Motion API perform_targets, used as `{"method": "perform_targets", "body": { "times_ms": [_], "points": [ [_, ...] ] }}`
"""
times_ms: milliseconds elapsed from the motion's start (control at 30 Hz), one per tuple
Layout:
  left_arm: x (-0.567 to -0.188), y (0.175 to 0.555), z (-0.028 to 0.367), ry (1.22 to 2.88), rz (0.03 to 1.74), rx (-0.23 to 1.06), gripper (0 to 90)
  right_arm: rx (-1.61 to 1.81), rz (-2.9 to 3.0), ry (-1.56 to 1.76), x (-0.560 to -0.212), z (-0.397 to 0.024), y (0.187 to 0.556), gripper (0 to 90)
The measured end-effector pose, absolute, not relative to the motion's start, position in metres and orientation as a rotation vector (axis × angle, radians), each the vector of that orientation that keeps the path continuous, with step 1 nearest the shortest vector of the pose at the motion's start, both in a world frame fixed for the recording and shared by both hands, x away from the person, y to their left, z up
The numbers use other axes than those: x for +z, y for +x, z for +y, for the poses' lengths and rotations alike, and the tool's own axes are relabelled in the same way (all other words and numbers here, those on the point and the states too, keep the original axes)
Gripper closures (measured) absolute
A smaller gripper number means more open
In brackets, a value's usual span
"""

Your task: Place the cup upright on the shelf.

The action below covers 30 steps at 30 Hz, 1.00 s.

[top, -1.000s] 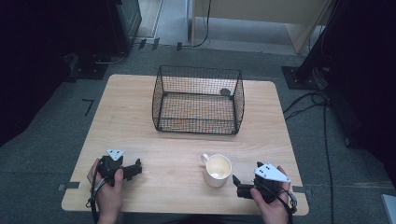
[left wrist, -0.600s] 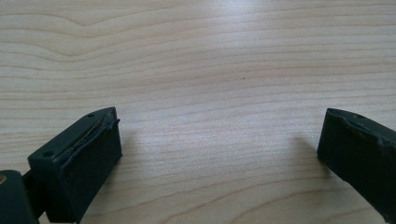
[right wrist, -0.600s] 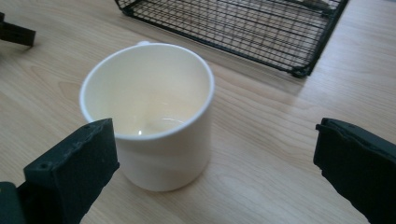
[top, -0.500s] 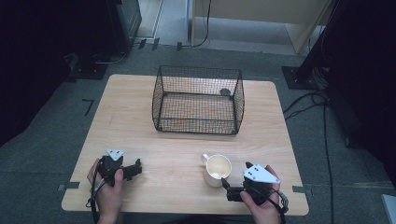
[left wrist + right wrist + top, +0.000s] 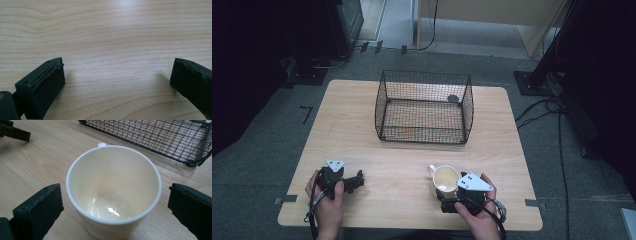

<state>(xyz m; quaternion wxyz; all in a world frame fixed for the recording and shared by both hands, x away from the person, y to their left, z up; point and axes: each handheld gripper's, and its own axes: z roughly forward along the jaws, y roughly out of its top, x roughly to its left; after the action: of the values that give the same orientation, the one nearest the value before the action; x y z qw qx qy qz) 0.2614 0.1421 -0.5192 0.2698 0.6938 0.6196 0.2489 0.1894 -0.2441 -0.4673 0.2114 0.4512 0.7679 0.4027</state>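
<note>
Item one: cream mug (image 5: 446, 179), upright on the wooden bench (image 5: 412, 165) near its front edge, handle pointing away toward the wire basket (image 5: 424, 106); inside is bare.

Item two: right gripper (image 5: 112, 205), held low at the front right of the bench, hand (image 5: 477, 210) wrapped around its rear. Fingers (image 5: 40, 207) spread wide, one on each side of the mug, neither touching it.

Item three: left gripper (image 5: 117, 82), gripped by the left hand (image 5: 328, 202) at the front left, well apart from the mug. Fingers (image 5: 42, 85) released, bare wood between them.

Item four: wire basket, black mesh, mid-bench, beyond the mug.
</note>
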Motion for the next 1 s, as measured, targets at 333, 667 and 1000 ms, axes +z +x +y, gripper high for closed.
{"method": "perform_targets", "body": {
  "times_ms": [333,667,1000],
  "points": [
    [-0.519,0.261,0.142,1.869,1.670,0.672,0.0,1.087,2.153,1.262,-0.477,-0.231,0.199,0.0],
    [-0.519,0.261,0.142,1.868,1.670,0.672,0.0,1.048,2.146,1.285,-0.482,-0.228,0.204,6.3],
    [-0.519,0.261,0.142,1.868,1.670,0.672,0.0,1.058,2.154,1.290,-0.483,-0.229,0.206,8.2]
  ]
}}
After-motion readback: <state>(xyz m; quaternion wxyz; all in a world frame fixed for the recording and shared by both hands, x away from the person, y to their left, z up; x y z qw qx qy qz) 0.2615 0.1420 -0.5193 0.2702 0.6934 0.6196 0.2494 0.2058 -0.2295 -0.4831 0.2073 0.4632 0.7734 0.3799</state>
